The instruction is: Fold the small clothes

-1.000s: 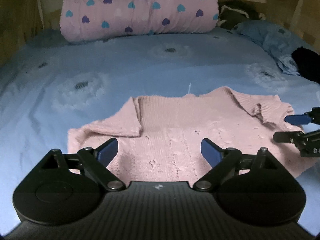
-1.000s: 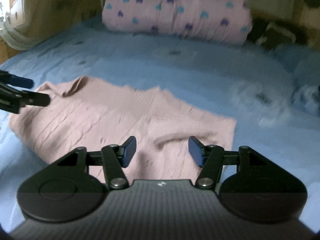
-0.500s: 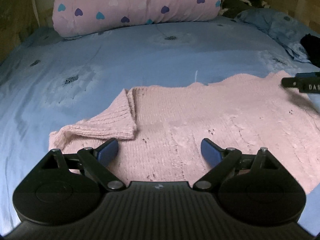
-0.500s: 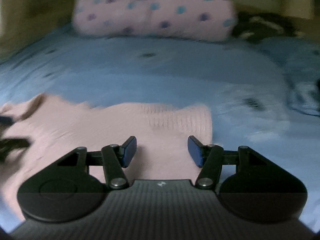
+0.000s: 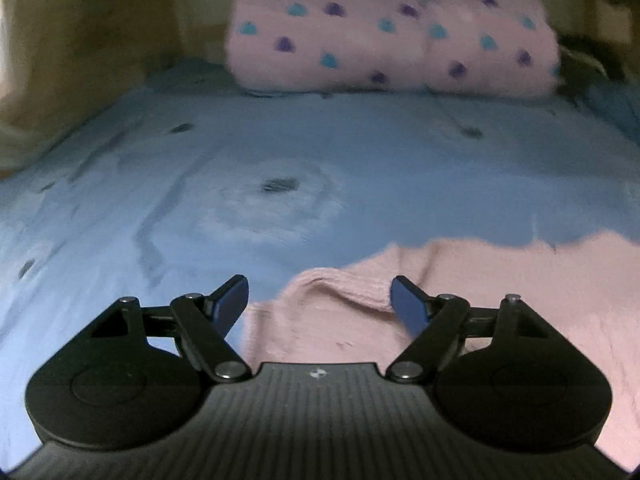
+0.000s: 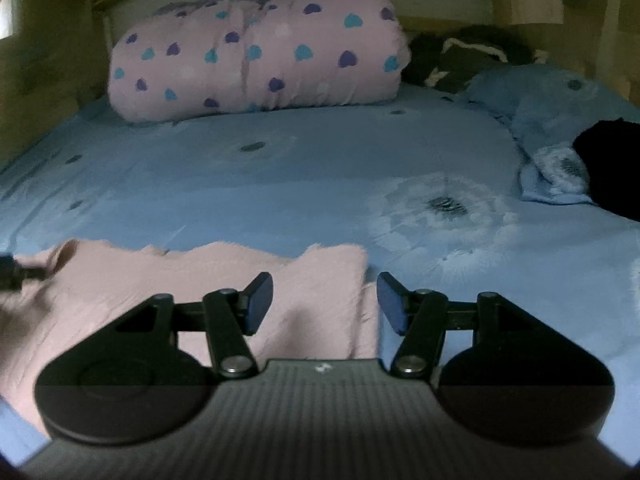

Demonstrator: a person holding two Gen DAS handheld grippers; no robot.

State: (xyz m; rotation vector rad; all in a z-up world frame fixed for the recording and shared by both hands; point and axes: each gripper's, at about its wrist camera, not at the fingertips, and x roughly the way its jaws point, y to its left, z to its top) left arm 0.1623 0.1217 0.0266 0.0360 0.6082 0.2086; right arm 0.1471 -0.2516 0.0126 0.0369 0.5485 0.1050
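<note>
Item: pink knit sweater [image 5: 500,292], spread flat on blue bed sheet [image 5: 280,152], near edge of bed.
Left claw [image 5: 320,300]: wide open, empty, over sweater's left sleeve end.
Right claw [image 6: 325,300]: wide open, empty, straddling sweater's right edge [image 6: 332,280].
Handling, in my judgement: pinch both edges low, catch one layer only, lift together, fold evenly.
Background: heart-print quilt roll [image 6: 256,52].
</note>
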